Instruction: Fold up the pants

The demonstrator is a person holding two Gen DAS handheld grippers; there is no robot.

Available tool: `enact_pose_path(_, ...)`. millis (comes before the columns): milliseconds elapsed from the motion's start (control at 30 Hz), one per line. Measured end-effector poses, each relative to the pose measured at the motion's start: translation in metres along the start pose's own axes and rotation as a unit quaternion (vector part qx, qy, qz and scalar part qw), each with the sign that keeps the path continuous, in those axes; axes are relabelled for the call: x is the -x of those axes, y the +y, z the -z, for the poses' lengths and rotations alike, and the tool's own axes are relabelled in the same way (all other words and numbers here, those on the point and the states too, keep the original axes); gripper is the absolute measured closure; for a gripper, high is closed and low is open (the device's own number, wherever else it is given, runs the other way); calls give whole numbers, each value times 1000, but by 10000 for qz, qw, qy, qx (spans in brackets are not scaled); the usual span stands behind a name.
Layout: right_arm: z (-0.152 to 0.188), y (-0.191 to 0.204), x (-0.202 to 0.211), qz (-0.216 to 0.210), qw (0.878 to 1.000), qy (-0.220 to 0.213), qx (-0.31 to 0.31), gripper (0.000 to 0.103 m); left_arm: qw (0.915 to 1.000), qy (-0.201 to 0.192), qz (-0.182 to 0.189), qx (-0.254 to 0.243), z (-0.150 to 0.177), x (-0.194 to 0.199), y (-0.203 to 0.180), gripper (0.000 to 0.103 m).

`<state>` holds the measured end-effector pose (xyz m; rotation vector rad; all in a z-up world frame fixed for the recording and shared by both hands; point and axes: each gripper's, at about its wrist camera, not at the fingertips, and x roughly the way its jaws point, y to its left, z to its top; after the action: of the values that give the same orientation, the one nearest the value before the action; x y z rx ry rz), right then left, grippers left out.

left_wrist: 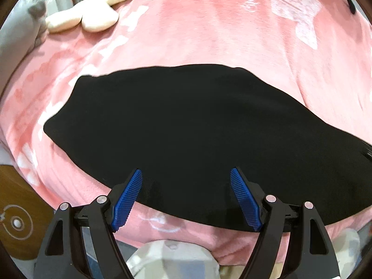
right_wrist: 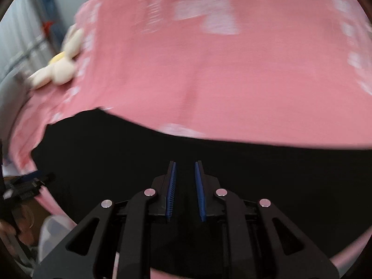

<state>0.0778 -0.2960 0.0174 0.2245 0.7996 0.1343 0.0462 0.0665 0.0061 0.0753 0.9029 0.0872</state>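
Left gripper [left_wrist: 186, 174] hangs with jaws spread wide over the near hem of the black pants [left_wrist: 186, 127], gripping nothing; the right gripper [right_wrist: 185, 165] holds its blue pads [right_wrist: 171, 193] a narrow gap apart above the same cloth, and whether any fabric is pinched cannot be told from the blurred right wrist view. The pants lie flat as a dark band across a pink fleece blanket [left_wrist: 209, 34], apparently already doubled leg on leg. A clean next fold likely calls for each claw to close on both layers at the near edge and carry them evenly, so no layer slips. Open blanket stretches beyond the far edge; a cream plush toy [left_wrist: 88, 14] sits far left, well apart from the pants
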Motion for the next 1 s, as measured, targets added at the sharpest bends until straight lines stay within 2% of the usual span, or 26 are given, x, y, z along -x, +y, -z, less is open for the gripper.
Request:
enact_pose_path(100,29,-62,26,751,9969,12,-253,86,9999,-24,4,-108,2,7,-17,27)
enact_pose_path(133,38,-80,31,959,9948,60,-352,90,9999,-15,41,-134,3,9,-24,27)
enact_pose_path(200,52,-120,49,585,9948,-57,-837,91,9998,-4,74,-194,4,11,-34,27)
enact_pose_path(233,55,-132,60,606,9925,-129,-1057,87,9996,7,85,-259,5,12,-41,27)
enact_pose_path(267,58,-150,76,971,9879,-237,-1182,85,9994,16,86,-321,5,12,-48,27)
enact_pose_path(333,60,-176,102,1258,9816,-523,-1342,83,9990,27,95,-425,6,13,-58,27)
enact_pose_path(367,59,-184,109,1318,9785,-625,-1461,80,9989,27,107,-462,7,14,-65,27)
enact_pose_path(433,58,-212,125,1592,9695,-793,-1685,62,9984,25,128,-549,6,14,-75,26)
enact_pose_path(467,59,-223,130,1755,9654,-842,-1733,60,9981,25,134,-599,6,14,-81,26)
enact_pose_path(567,51,-242,131,1827,9622,-862,-1827,60,9973,31,197,-706,7,16,-98,25)
enact_pose_path(600,49,-253,130,1760,9639,-851,-1808,60,9971,39,218,-731,8,15,-101,25)
enact_pose_path(733,37,-251,101,1535,9724,-671,-1623,61,9947,79,244,-991,10,14,-123,24)
enact_pose_path(833,30,-255,80,1762,9744,-452,-1322,60,9930,69,219,-1156,11,15,-136,24)
enact_pose_path(867,29,-257,74,1806,9745,-383,-1274,61,9928,67,213,-1175,10,16,-139,24)
enact_pose_path(900,29,-258,68,1713,9766,-331,-1260,74,9927,63,218,-1185,10,16,-140,24)
enact_pose_path(933,27,-256,68,1729,9773,-337,-1181,96,9926,65,220,-1191,9,16,-141,24)
enact_pose_path(1000,17,-249,79,1673,9794,-473,-1024,96,9925,71,199,-1207,8,15,-144,24)
